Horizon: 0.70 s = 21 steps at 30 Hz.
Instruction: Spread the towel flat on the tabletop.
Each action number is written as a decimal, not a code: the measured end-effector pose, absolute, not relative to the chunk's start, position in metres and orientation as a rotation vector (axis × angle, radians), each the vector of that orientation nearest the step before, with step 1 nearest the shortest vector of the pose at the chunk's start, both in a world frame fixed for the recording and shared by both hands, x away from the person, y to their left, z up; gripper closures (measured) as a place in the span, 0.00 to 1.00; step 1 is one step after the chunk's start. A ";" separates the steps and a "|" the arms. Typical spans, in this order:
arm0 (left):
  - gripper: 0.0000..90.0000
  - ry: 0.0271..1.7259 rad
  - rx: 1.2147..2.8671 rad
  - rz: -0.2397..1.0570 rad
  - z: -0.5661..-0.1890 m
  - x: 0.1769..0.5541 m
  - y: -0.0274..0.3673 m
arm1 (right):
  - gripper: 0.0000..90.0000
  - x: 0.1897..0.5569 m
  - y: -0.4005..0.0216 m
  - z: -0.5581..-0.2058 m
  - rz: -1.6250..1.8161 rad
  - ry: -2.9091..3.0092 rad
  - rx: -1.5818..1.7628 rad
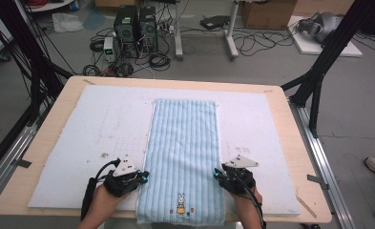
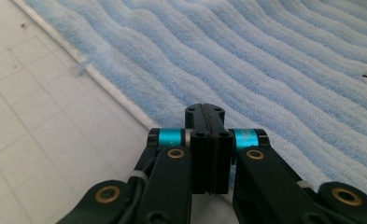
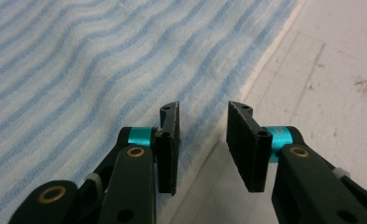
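- Towel (image 1: 185,157), pale blue with ribbed stripes, lies flat lengthwise down the middle of the white mat (image 1: 80,143) on the wooden surface (image 1: 42,143); its near end with a small rabbit motif (image 1: 181,206) hangs just over the near edge of the mat.
- Left claw (image 1: 144,177) sits at the towel's left long edge, near end. In the left gripper view the jaws are pressed together, pads (image 2: 204,140) meeting with no cloth visible between them; the towel's white hem (image 2: 111,88) runs just beyond the tips. Whether any fabric is pinched under the tips, I cannot tell.
- Right claw (image 3: 202,140) stands at the right long edge, jaws partly apart, straddling the hem line but not pressing on it; nothing held.
- Risk, judged: the left claw has likely closed short of the hem, so a lift would come up empty or drag the edge askew.
- Risk: the right jaws sit over the border of towel and mat; closing too shallow could catch only the hem piping, which may slip.
- Risk: uneven grips on the two sides would skew any fold.
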State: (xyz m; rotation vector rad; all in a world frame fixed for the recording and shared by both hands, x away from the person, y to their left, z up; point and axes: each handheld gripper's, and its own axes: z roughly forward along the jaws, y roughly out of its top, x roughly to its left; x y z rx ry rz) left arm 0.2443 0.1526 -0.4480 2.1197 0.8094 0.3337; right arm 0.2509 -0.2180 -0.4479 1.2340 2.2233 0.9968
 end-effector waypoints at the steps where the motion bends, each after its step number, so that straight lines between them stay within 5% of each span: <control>1: 0.99 0.808 2.120 0.331 -0.448 0.243 0.154 | 0.72 0.250 -0.219 -0.448 1.015 2.220 1.249; 5: 0.96 0.817 2.095 0.315 -0.449 0.241 0.157 | 0.71 0.248 -0.221 -0.446 1.021 2.211 1.249; 9: 0.67 0.869 2.004 0.315 -0.450 0.246 0.162 | 0.72 0.248 -0.218 -0.442 1.079 2.187 1.223; 17: 0.56 0.915 1.855 0.329 -0.446 0.256 0.177 | 0.96 0.250 -0.215 -0.447 1.031 2.292 1.186; 21: 0.52 0.919 1.838 0.336 -0.446 0.257 0.180 | 0.97 0.246 -0.218 -0.445 1.006 2.318 1.186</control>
